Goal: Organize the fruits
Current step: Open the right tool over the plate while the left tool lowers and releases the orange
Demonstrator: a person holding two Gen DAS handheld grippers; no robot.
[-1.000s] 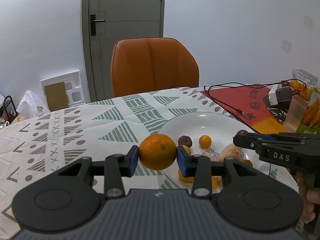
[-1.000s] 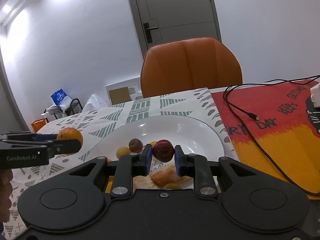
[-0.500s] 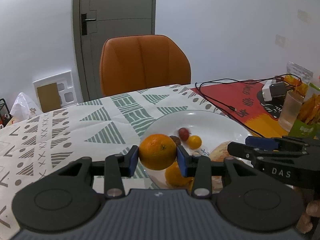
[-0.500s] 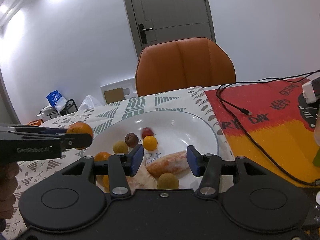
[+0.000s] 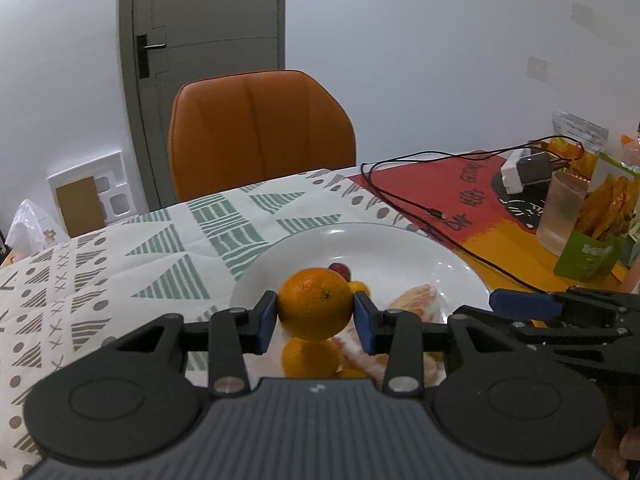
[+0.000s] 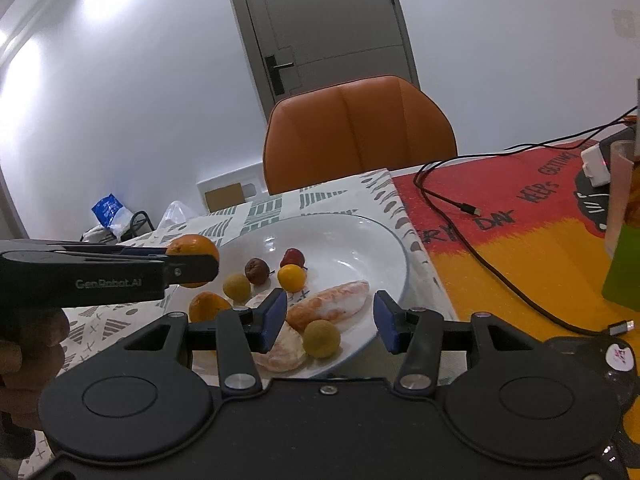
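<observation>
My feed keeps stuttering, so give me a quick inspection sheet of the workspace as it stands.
Surface: patterned tablecloth, red-and-yellow mat beside it.
Job's things: white plate holding small round fruits, another orange and peeled segments.
Clutter: frosted cup, snack packs, white adapter.
Grippers: left tool shut on an orange above the plate; right tool open, empty.
Cables: black cable across the mat, plug free.
Surroundings: orange chair, grey door.
</observation>
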